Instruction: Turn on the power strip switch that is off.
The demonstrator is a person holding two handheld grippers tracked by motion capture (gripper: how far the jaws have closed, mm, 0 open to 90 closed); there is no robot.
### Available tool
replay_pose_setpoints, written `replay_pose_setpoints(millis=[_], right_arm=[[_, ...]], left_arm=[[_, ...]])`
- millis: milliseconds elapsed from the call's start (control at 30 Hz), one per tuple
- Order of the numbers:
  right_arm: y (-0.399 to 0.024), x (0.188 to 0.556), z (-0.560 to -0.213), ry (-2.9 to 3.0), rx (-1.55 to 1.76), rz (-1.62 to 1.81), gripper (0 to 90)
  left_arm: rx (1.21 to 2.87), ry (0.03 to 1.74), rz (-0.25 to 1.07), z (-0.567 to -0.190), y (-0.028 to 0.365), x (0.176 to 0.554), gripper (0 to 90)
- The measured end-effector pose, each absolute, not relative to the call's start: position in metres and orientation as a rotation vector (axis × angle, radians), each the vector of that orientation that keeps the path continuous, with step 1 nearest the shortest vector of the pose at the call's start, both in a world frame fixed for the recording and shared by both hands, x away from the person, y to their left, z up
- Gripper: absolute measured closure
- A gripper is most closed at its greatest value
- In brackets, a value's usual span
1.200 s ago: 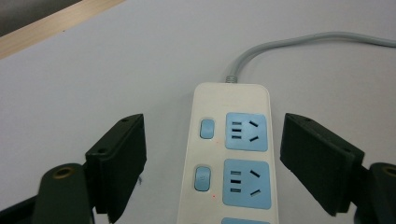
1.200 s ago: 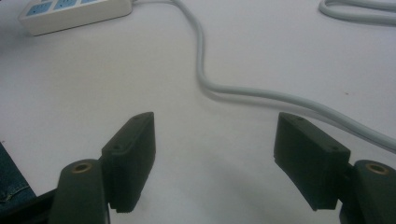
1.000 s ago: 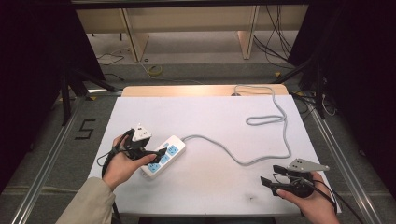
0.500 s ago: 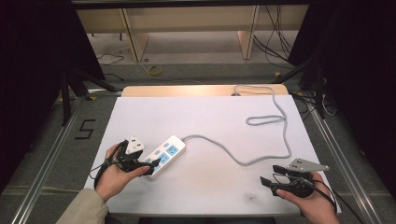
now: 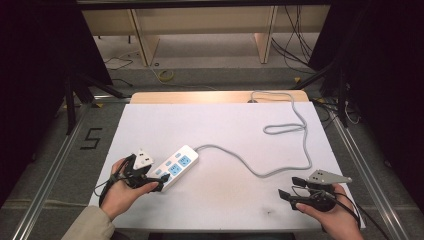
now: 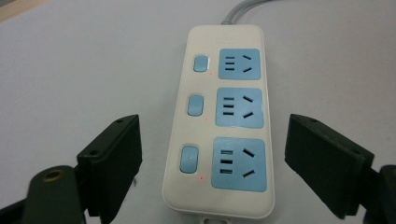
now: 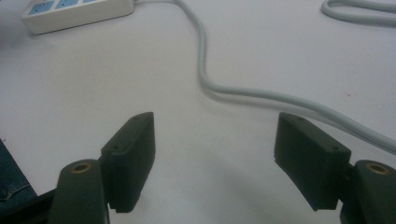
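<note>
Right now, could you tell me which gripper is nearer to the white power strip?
Left. The left gripper is at the near end of the power strip, jaws open to either side of it. The right gripper sits far off near the table's right edge, beside the grey cable.

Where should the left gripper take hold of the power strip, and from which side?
Across the short width at the near end of the power strip, coming in from that end. The left gripper already has its open jaws on either long, flat side there, and the cable leaves from the far end.
</note>
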State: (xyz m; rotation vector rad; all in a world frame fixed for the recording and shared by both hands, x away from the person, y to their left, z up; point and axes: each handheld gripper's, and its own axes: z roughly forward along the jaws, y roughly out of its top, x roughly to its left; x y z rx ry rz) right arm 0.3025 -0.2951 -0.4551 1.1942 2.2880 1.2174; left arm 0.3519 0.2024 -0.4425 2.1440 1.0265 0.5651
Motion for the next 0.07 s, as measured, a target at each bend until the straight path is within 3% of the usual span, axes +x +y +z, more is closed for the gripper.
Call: replay_pose_setpoints(millis=[67], right_arm=[[-0.2951, 0.3026, -0.4551, 2.288, 1.194, 1.217, 29.8]], left_arm=[[2.149, 1.022, 0.567, -0.4419, 0.2017, 0.3519, 18.3]])
